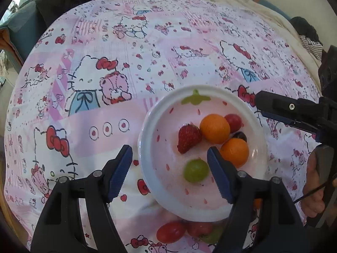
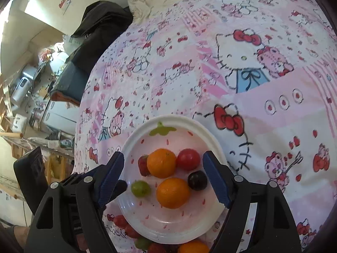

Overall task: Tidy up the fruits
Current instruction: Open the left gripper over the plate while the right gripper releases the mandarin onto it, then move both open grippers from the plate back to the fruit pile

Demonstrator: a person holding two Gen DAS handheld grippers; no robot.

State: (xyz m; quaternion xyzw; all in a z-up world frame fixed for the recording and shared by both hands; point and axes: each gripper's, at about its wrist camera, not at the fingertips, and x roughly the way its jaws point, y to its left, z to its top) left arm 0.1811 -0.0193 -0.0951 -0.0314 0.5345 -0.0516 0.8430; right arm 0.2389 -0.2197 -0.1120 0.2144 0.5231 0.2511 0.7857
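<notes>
A white plate (image 1: pixel 145 164) with a pink strawberry print lies on the patterned cloth. It holds two oranges (image 1: pixel 214 128) (image 1: pixel 234 152), a strawberry (image 1: pixel 188 138), a red fruit (image 1: pixel 233 122), a dark grape (image 1: pixel 240 136) and a green grape (image 1: pixel 196 170). My left gripper (image 1: pixel 169 156) is open over the plate's near left rim, nothing between its pads. My right gripper (image 2: pixel 163 158) is open above the plate (image 2: pixel 137 132), straddling an orange (image 2: pixel 161 163) and a red fruit (image 2: pixel 188 159) without touching them. The right gripper's fingers (image 1: pixel 280 107) reach in from the right.
Loose fruit lies on the cloth just in front of the plate: a red grape (image 1: pixel 170 232), a green one (image 1: pixel 212 235) and an orange (image 2: pixel 193 246). A hand (image 1: pixel 313 194) grips the right tool. Dark clothing (image 2: pixel 99 29) and shelves (image 2: pixel 25 88) are beyond the cloth's far left.
</notes>
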